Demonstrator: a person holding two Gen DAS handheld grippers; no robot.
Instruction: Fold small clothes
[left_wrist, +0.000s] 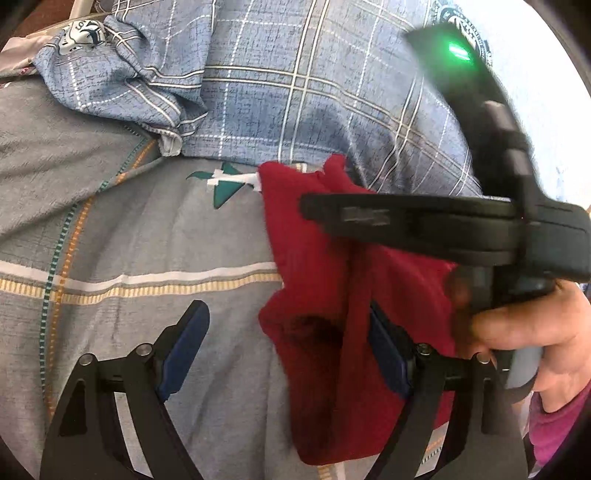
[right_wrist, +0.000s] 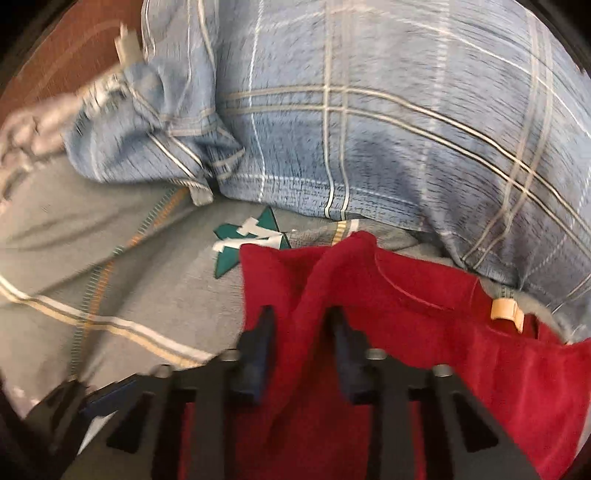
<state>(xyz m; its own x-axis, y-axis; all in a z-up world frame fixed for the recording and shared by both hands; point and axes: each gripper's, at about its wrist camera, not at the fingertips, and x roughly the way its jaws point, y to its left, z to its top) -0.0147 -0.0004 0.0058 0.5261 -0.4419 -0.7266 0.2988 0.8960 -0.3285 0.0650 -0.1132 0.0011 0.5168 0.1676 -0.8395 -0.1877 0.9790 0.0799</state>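
A small red garment (left_wrist: 314, 258) lies bunched on the grey bedsheet (left_wrist: 129, 229). In the left wrist view my left gripper (left_wrist: 291, 347) is open over the garment's left edge; its right finger lies on or against the red cloth and its left one is over bare sheet. My right gripper crosses above the garment as a black bar (left_wrist: 406, 221), held by a hand. In the right wrist view my right gripper (right_wrist: 303, 328) holds a raised fold of the red garment (right_wrist: 406, 325) between its narrowly spaced blue-padded fingers. A tan neck label (right_wrist: 506, 310) shows at the garment's right.
A blue plaid pillow or duvet (left_wrist: 314, 74) fills the far side, right behind the garment, and it also shows in the right wrist view (right_wrist: 369, 110). A teal and white print (left_wrist: 225, 184) marks the sheet left of the garment. Brown wood (right_wrist: 66, 55) shows far left.
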